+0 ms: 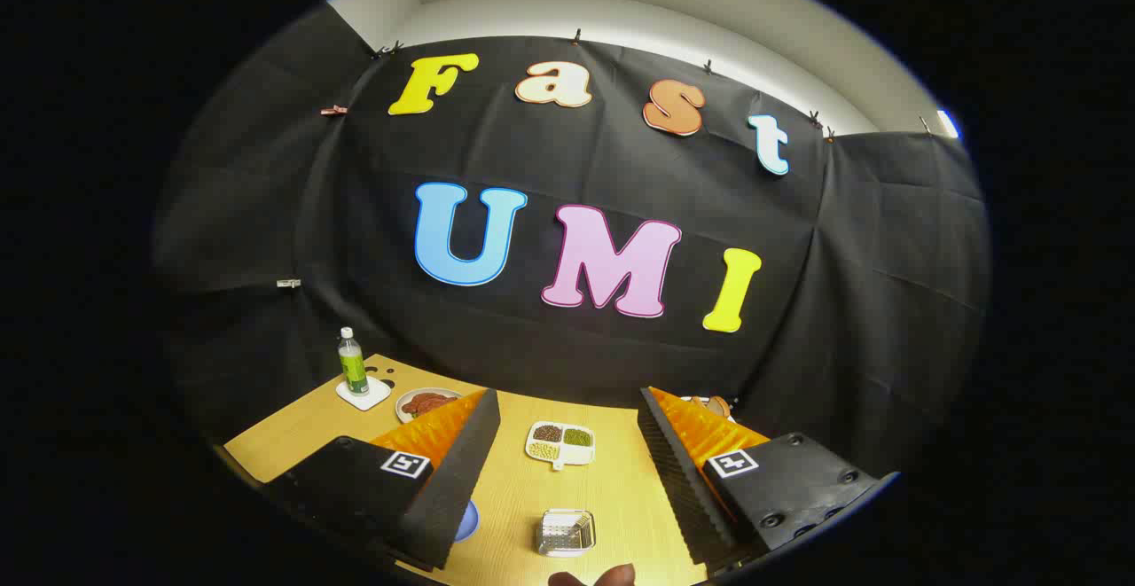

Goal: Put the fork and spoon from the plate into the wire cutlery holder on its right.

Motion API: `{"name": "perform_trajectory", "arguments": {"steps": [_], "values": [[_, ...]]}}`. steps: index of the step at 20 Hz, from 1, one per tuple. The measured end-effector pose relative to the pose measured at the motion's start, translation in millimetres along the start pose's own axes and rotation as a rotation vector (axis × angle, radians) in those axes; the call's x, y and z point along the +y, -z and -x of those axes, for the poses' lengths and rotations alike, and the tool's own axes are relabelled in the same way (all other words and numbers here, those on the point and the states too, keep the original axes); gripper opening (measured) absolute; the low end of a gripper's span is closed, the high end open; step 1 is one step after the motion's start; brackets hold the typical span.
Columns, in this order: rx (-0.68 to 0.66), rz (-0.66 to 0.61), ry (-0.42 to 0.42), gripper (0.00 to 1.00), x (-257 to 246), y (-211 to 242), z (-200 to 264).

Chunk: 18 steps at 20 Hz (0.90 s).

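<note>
Room lies between the tool [567, 471] fingers, spread wide and empty, above the wooden table [523, 488]; square wire cutlery holder [567, 532] sits between them.

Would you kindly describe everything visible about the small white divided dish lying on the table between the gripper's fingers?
The small white divided dish lies flat on the light wooden table, beyond the open gripper and framed between its fingers, touching neither. It looks like glazed ceramic or plastic, roughly rectangular with rounded corners and a small tab on its near edge. Its compartments hold dry fillings: dark brown, green and pale yellowish. Nothing else touches it; the wire cutlery holder stands nearer, apart.
</note>
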<state>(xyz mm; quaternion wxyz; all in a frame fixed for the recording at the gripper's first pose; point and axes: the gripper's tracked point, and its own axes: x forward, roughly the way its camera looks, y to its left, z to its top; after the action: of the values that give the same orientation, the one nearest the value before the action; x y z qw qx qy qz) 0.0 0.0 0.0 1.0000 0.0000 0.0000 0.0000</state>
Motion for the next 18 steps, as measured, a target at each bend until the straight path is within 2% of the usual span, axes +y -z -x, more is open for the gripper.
{"name": "perform_trajectory", "arguments": {"steps": [10, 18], "values": [[0.017, 0.024, -0.012, 0.98, 7, 5, 2], [0.048, -0.017, -0.036, 0.98, 21, 11, -2]]}}
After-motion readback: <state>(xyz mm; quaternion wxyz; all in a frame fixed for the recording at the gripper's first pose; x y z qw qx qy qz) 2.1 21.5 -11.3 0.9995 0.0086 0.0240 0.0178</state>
